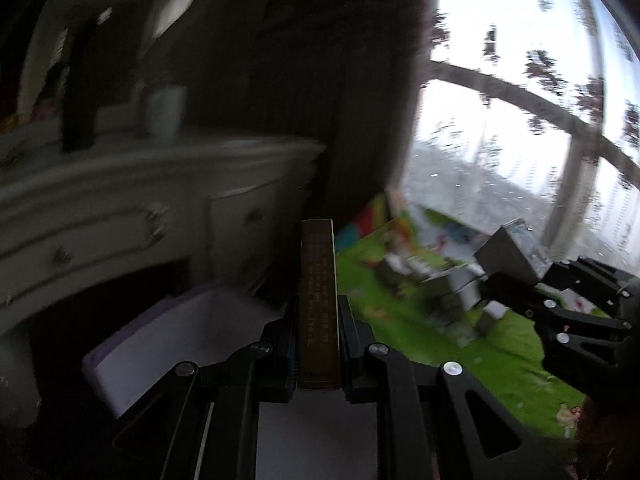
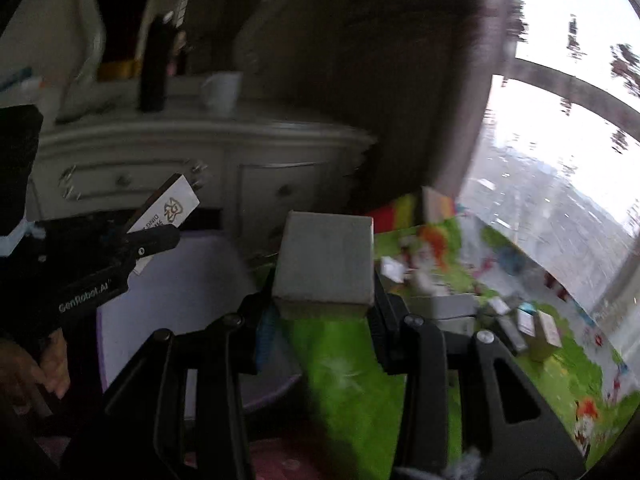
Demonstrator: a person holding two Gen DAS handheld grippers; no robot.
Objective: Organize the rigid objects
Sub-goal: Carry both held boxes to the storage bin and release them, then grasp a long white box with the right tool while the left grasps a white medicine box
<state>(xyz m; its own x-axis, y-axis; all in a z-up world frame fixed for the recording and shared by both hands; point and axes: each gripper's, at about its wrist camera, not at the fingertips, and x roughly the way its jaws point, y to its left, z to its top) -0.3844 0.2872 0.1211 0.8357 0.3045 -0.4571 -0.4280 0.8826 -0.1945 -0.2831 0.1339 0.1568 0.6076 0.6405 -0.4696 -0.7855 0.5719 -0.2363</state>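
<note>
Both hands are carrying items above the green play mat (image 2: pixel 340 380), presumably for sorting: the left gripper (image 1: pixel 318 320) is clamping a thin flat box (image 1: pixel 318 304) edge-on, the right gripper (image 2: pixel 324 312) gripping a grey box (image 2: pixel 326 258), near the white bin (image 1: pixel 176 336).

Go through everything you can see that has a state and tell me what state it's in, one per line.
Left gripper: shut on a thin dark flat box, held on edge.
Right gripper: shut on a grey cardboard box, held upright.
White dresser drawers: closed.
Small boxes on green mat: loose, unsorted.
</note>
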